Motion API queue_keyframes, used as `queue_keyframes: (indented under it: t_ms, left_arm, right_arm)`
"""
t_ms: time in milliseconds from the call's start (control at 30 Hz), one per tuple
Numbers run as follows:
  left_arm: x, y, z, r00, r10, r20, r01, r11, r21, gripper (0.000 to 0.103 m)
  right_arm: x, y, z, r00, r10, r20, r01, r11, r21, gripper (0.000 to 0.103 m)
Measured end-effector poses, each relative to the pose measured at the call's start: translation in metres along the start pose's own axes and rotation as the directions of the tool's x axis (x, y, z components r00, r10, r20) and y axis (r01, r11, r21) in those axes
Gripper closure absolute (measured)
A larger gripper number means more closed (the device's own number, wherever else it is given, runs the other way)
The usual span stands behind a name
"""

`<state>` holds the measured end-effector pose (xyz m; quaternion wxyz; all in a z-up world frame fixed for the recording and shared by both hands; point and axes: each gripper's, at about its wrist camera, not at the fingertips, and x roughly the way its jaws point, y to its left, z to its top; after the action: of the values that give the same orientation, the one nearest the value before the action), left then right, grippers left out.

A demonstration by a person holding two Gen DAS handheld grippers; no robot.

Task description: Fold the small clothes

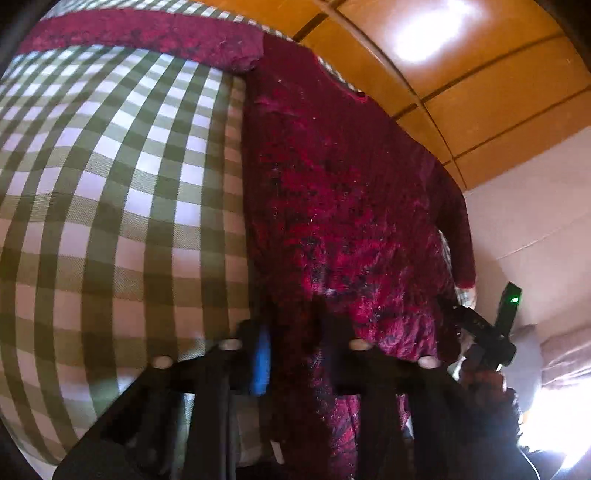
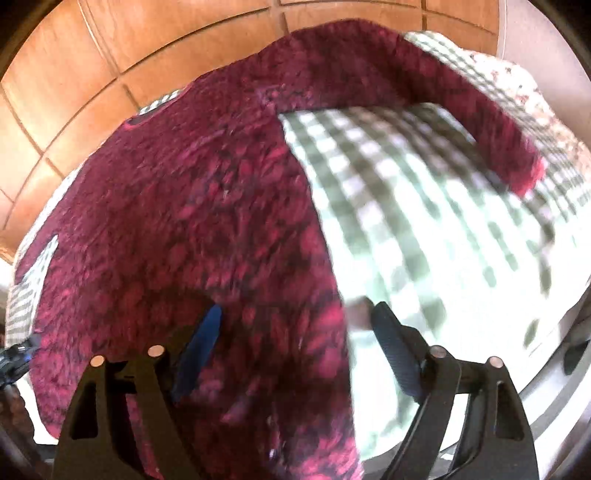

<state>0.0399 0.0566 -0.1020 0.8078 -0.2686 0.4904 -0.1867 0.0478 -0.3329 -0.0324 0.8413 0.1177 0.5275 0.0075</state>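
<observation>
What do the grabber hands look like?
Both are black. The left gripper has two dark fingers, one with a blue pad, on slotted arms with round silver pins. The right gripper looks the same, with a blue pad on one finger and a textured black one opposite.

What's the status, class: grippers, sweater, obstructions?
Left gripper shut on sweater hem. Right gripper open over hem edge. Sweater flat on checked cloth, sleeve outstretched. Nothing in the way.

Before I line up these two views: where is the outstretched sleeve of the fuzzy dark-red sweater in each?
Left wrist: sleeve lies along the top edge, left of centre.
Right wrist: sleeve arcs across the upper right.
Shared landmark: green-and-white checked cloth beneath it.
</observation>
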Motion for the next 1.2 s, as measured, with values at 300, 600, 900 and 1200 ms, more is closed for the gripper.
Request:
queue_keyframes:
  t_ms: [300,600,900,1200]
  left_arm:
    - [-0.021,0.009,0.009,0.995,0.099,0.032,-0.099,0.995,0.020,0.088]
    - [-0.046,-0.034,0.057,0.937,0.203,0.283,-0.239,0.966,0.099,0.034]
    - [0.064,-0.102,0.097,0.941,0.238,0.241,-0.304,0.905,0.296,0.034]
    - [0.123,-0.087,0.108,0.938,0.295,0.180,-0.337,0.897,0.286,0.024]
  right_arm:
    - [-0.012,0.015,-0.007,0.997,0.080,-0.019,-0.081,0.995,-0.051,0.084]
    - [-0.042,-0.036,0.018,0.984,-0.077,0.162,0.062,0.993,0.097,0.050]
    - [-0.039,-0.086,0.064,0.873,-0.414,0.256,0.373,0.907,0.193,0.032]
    - [-0.049,-0.123,0.086,0.859,-0.453,0.238,0.413,0.889,0.199,0.092]
